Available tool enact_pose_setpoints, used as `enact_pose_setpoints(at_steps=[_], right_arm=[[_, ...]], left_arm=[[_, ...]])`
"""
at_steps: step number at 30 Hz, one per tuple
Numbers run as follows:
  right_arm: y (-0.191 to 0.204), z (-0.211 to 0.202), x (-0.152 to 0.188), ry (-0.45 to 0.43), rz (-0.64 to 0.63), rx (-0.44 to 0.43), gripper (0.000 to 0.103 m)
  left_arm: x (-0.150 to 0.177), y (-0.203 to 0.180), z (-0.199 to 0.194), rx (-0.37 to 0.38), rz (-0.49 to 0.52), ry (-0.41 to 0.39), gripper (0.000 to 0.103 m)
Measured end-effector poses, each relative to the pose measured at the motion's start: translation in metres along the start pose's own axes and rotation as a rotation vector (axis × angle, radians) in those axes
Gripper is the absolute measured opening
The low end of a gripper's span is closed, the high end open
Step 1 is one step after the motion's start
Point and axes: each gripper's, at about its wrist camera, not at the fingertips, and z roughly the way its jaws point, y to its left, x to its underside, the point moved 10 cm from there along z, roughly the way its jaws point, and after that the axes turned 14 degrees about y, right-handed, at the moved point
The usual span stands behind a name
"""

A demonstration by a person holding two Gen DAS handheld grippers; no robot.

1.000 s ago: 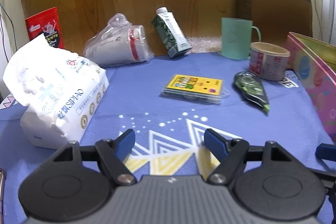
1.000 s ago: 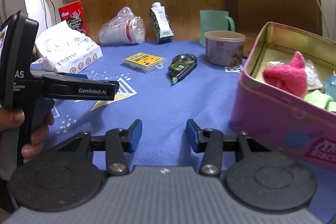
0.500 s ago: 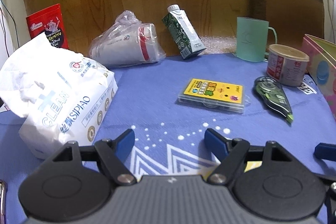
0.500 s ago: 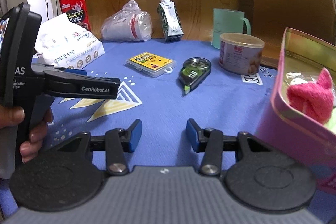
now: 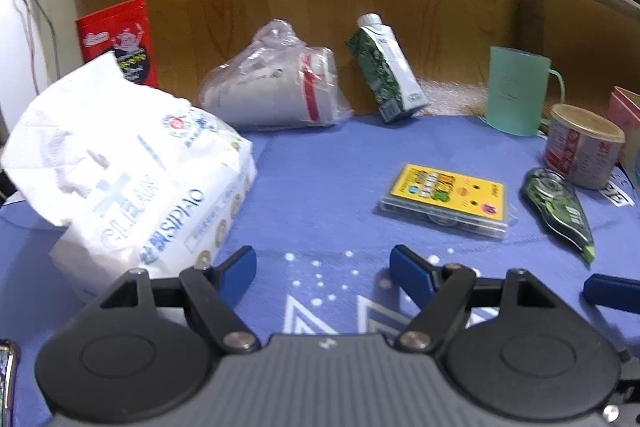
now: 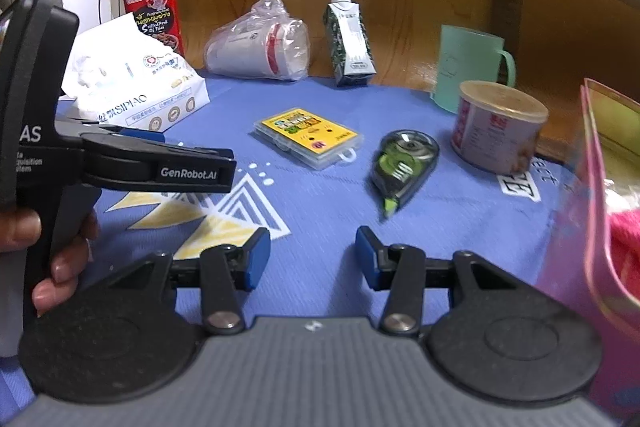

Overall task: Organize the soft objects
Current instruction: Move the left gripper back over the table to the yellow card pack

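Note:
A soft white tissue pack (image 5: 128, 183) lies on the blue cloth at the left, just beyond my left gripper (image 5: 322, 273), which is open and empty. The same tissue pack (image 6: 136, 95) shows far left in the right wrist view, behind the left gripper's body. My right gripper (image 6: 312, 257) is open over bare cloth with nothing between its fingers. At the right edge stands a pink tin (image 6: 600, 195) with a pink plush item (image 6: 626, 247) inside. A bagged stack of cups (image 5: 276, 95) lies at the back.
A yellow card case (image 5: 446, 201), a green tape dispenser (image 5: 560, 211), a round can (image 5: 580, 145), a teal mug (image 5: 518, 91), a leaning carton (image 5: 384, 67) and a red packet (image 5: 116, 39) sit on the table. A wooden panel backs it. A hand (image 6: 48, 251) grips the left gripper.
Both grippers shifted left across the table, so objects slid rightward in view. The pink tin has moved to the right edge of the right wrist view. Both stayed open.

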Motion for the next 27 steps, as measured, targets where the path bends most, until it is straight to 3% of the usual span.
enact_pose_setpoints(at_steps=[14,17,20,27], right_arm=[[0.02,0.021,-0.02,0.017,-0.091,-0.013,0.06],[0.02,0.012,-0.028,-0.029,-0.101,-0.019,0.06],[0.018,0.004,-0.041,-0.081,-0.13,0.017,0.062],[0.0,0.037,-0.074,-0.054,-0.113,0.088,0.065]], left_arm=[[-0.003,0.017,-0.001,-0.03,-0.06,-0.014,0.076],[-0.002,0.018,-0.003,-0.015,-0.068,-0.019,0.077],[-0.001,0.021,-0.003,0.018,-0.095,-0.017,0.085],[0.002,0.028,-0.002,0.053,-0.143,0.0,0.084]])
